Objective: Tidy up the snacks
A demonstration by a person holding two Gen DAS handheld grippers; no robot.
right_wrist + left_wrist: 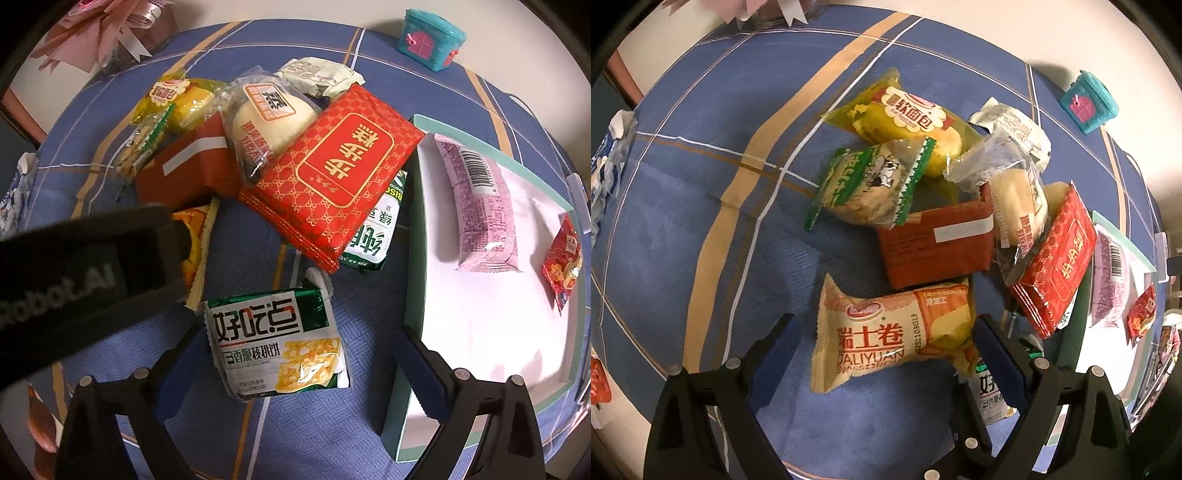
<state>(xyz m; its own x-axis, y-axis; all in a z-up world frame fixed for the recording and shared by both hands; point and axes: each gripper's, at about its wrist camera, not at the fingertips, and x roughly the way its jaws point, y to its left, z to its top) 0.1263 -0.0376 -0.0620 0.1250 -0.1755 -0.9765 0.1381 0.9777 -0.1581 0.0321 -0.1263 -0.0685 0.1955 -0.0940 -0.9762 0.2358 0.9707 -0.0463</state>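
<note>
Snacks: we see a loose heap on the blue checked tabletop [701,206], packets leaning on one another, so lifting one may shift its neighbours.
Left tool [882,341]: fingers spread wide, straddling the beige Swiss roll packet [886,339]; we judge it lined up for a pinch across the packet's short side, though the pads do not press on it.
Right tool [295,354]: also spread, standing over the green walnut biscuit packet [277,343], nothing pinched.
Box [417,258]: a teal-rimmed box with a white floor stands just beside the heap, already carrying a purple packet [480,206] and a small red packet [563,264]; we take it for the sorting target.
Red cake packet [332,173]: rests tilted on other packets, touching the box wall.
</note>
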